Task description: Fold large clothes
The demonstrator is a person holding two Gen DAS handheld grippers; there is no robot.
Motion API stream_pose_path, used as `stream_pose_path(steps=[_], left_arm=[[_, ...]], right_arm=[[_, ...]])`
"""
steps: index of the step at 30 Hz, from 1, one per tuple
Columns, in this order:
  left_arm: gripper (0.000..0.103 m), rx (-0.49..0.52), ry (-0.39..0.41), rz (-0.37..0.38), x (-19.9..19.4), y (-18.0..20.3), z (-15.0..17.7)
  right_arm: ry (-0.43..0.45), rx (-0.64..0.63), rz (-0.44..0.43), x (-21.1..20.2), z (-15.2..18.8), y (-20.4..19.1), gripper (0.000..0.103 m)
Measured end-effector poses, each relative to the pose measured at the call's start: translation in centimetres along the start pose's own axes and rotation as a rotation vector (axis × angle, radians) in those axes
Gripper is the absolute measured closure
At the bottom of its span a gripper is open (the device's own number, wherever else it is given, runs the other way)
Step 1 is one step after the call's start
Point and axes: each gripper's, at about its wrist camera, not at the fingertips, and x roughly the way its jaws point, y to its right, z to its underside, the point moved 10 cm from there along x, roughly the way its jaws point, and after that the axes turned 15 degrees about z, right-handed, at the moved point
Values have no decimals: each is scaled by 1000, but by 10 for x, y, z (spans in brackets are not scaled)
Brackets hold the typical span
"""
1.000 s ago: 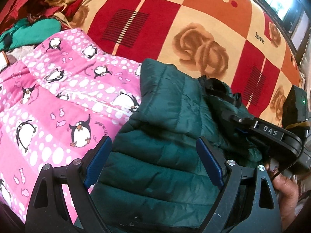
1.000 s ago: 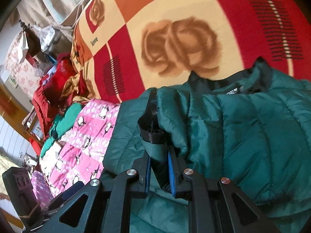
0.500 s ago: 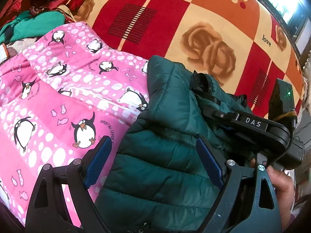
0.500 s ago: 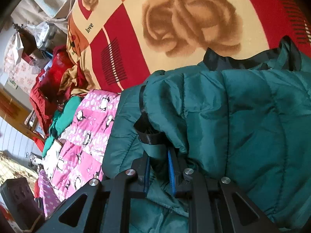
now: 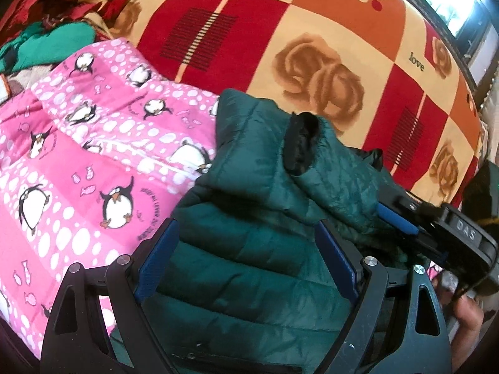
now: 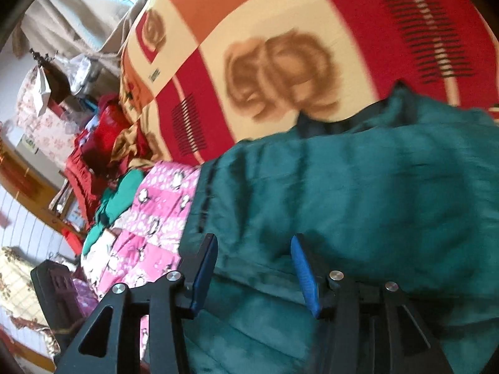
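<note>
Bright daylight, fisheye warp, right-view blur

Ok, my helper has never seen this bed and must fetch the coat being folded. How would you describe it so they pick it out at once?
Start from the bed's big red, orange and cream blanket printed with brown roses. On its near side lies a pink penguin-print quilt, and right beside it, overlapping its edge, is the dark green puffer jacket. It is the only plain, stitched-in-bands padded garment there, with a black-lined cuff on top.
</note>
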Motion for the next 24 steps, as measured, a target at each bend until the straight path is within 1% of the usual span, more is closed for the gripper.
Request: stream_pose_path(steps=[3, 7, 10, 13, 16, 18, 19, 20, 22, 23, 24], left_arm=[[15, 14, -6, 3, 5, 10, -4], [15, 38, 3, 6, 13, 23, -14], [15, 62, 15, 3, 24, 34, -26], [14, 80, -10, -6, 43, 41, -37], [15, 64, -16, 3, 61, 45, -48], [15, 54, -41, -2, 75, 44, -50], [21, 57, -55, -4, 83, 44, -51], [43, 65, -65, -12, 88, 45, -50], [72, 108, -110, -69, 100, 43, -49], [77, 126, -110, -76, 101, 44, -50], [81, 151, -95, -76, 101, 47, -52]], right_arm=[[23, 25, 57, -15, -4, 28, 56], [41, 71, 74, -33, -5, 57, 56], [51, 75, 77, -43, -1, 70, 56], [72, 74, 98, -55, 1, 83, 56], [114, 77, 129, -71, -2, 100, 56], [137, 92, 157, -80, -5, 115, 56], [147, 109, 173, -85, -7, 125, 56], [151, 128, 183, -87, -7, 136, 56], [153, 168, 201, -90, -8, 154, 56], [153, 185, 212, -91, -7, 163, 56], [153, 199, 223, -91, -6, 170, 56]])
